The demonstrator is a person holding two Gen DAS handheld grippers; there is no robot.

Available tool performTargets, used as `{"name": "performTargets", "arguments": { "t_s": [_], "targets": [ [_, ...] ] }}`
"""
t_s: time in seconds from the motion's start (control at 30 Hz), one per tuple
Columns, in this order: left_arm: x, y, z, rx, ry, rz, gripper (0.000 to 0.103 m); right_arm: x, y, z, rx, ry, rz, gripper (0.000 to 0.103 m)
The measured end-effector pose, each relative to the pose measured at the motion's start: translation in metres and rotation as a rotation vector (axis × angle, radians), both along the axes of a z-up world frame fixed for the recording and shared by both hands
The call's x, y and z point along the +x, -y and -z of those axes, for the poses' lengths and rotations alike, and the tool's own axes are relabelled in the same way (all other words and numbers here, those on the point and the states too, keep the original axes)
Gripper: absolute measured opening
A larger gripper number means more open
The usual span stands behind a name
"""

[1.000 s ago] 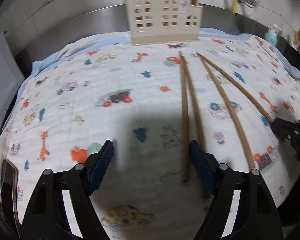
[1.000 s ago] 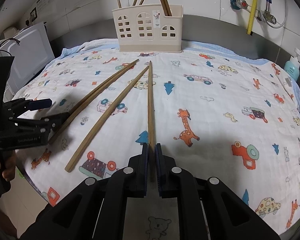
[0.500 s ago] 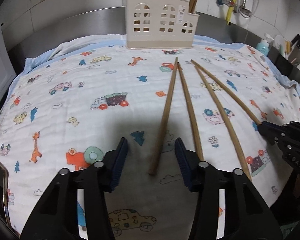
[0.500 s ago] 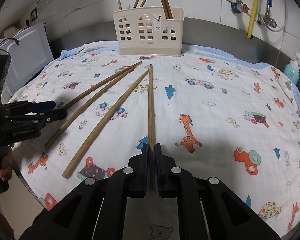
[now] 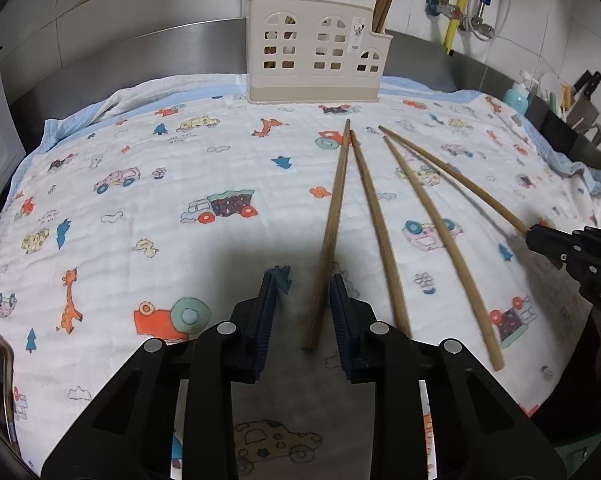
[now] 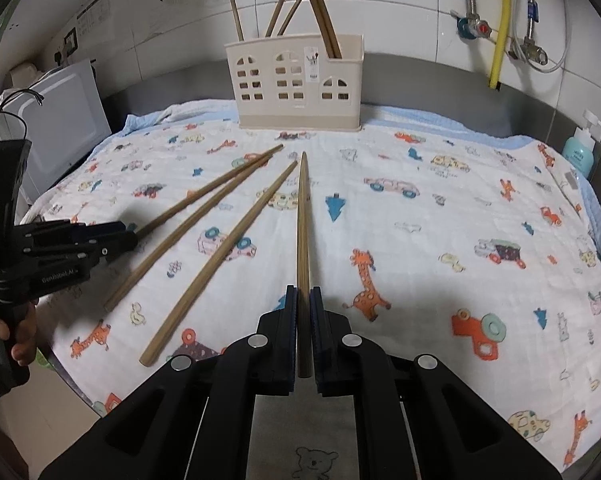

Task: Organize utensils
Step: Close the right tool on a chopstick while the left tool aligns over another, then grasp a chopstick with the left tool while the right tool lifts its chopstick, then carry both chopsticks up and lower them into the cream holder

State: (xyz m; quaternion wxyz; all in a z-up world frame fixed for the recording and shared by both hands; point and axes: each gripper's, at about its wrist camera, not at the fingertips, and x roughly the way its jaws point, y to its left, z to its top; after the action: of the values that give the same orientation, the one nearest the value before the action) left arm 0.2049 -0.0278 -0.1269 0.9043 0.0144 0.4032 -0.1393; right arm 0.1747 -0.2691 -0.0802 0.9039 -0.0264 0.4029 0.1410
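Several wooden chopsticks lie on a cartoon-print cloth (image 5: 140,208). My left gripper (image 5: 302,280) is partly open, its pads either side of the near end of the leftmost chopstick (image 5: 332,224), not touching it. My right gripper (image 6: 303,294) is shut on another chopstick (image 6: 303,232) that points toward a cream utensil holder (image 6: 296,84). The holder (image 5: 316,64) stands at the back and holds several upright chopsticks. In the left wrist view my right gripper (image 5: 540,236) shows at the right, on the rightmost chopstick (image 5: 452,176).
Two loose chopsticks (image 5: 440,236) (image 5: 376,220) lie between the grippers. A white appliance (image 6: 64,120) stands at the left. A soap bottle (image 6: 578,152) and pipes (image 6: 498,20) are at the right. Knives (image 5: 584,96) stand at the far right.
My left gripper has narrowed around the leftmost chopstick, which has swung so its near end lies between the pads. My right gripper has stayed shut on its chopstick.
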Motion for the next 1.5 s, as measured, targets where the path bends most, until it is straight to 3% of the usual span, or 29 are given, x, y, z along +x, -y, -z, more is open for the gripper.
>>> {"name": "performTargets", "arguments": {
  "t_s": [0.4,0.47,0.53,0.7,1.07,1.23,1.5],
  "targets": [
    [0.002,0.011,0.004,0.031,0.010,0.042,0.026,0.000,0.003,-0.012,-0.003,0.024,0.002,0.006],
    [0.000,0.015,0.004,0.071,0.021,0.057,0.010,0.001,0.005,-0.015,0.011,0.024,0.006,0.006],
    [0.001,0.014,0.001,0.053,0.002,0.069,0.008,0.001,0.006,-0.021,0.015,0.033,0.008,0.006],
    [0.001,0.002,-0.020,-0.028,0.029,0.078,0.006,0.003,0.007,-0.048,0.017,0.083,-0.001,0.006],
    [-0.007,-0.002,-0.079,-0.080,0.186,0.126,0.006,0.027,0.007,-0.113,0.053,0.175,-0.041,0.006],
    [-0.001,0.001,-0.102,-0.070,0.248,0.157,0.005,0.050,0.004,-0.133,0.057,0.185,-0.060,0.006],
    [0.025,0.002,-0.124,-0.057,0.248,0.156,0.005,0.093,-0.005,-0.164,0.001,0.199,-0.087,0.006]
  ]
}}
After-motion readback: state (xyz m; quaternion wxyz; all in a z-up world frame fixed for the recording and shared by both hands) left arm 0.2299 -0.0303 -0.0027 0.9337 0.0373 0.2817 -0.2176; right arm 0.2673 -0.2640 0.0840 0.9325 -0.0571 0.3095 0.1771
